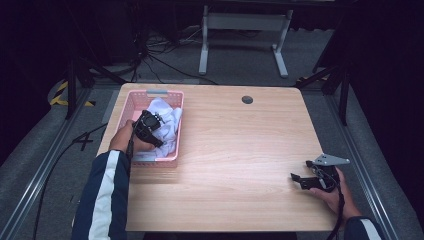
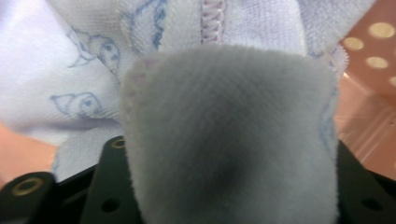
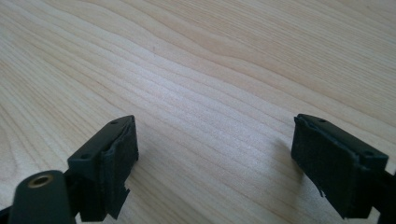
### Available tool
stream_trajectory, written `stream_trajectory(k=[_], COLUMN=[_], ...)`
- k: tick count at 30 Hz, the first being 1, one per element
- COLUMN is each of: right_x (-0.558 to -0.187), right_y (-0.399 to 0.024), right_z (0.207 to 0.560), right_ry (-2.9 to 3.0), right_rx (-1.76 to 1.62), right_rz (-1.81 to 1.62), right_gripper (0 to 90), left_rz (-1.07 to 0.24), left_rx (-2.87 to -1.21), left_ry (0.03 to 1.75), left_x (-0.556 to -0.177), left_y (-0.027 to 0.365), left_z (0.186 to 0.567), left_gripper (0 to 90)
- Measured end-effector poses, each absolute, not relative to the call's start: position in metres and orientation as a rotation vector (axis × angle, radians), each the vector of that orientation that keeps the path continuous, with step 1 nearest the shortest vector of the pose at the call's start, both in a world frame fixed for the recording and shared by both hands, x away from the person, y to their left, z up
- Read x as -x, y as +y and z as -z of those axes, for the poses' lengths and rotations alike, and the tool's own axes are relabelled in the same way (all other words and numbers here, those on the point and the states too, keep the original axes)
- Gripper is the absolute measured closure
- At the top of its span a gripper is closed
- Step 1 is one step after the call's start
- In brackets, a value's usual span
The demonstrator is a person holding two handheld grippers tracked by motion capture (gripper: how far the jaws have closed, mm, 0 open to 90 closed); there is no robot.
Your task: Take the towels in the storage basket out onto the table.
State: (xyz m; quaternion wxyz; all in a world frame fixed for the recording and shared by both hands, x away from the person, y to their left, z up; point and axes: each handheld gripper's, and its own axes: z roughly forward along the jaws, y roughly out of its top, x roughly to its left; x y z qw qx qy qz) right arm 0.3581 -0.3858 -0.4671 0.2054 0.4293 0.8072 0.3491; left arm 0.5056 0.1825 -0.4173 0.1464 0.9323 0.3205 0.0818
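Wide wooden table (image 1: 240,165), mostly bare across its middle and right, with free room out to every edge. Pink basket (image 1: 131,102) at the far left corner, just inside the edge, holding a crumpled white cloth (image 1: 167,120). Left gripper (image 1: 148,127) down in the basket, clenched on a fold of cloth (image 2: 229,135); jaw tips buried and hard to make out. Right gripper (image 1: 302,179) near the right edge, jaws spread wide over bare wood, holding nothing.
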Motion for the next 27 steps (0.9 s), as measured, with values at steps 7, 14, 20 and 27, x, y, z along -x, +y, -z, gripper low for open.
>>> stream_trajectory(k=[7, 14, 20, 27], right_x=[-0.358, -0.358, -0.358, -0.358], right_y=[-0.386, -0.386, -0.386, -0.386], right_z=[0.467, 0.467, 0.467, 0.467], right_ry=[2.250, 2.253, 2.253, 2.253], right_rx=[-1.197, -1.197, -1.197, -1.198], right_rz=[-0.973, -0.970, -0.970, -0.970], right_gripper=[15.1, 15.1, 15.1, 15.1], left_rz=[-0.393, -0.571, -0.688, -0.734], left_rx=[-2.654, -2.512, -2.377, -2.321], left_ry=[0.939, 0.962, 0.946, 0.880], left_x=[-0.500, -0.489, -0.478, -0.467], left_y=[0.188, 0.200, 0.207, 0.201], left_z=[0.411, 0.390, 0.364, 0.339], left_gripper=[62.5, 64.3, 64.5, 64.4])
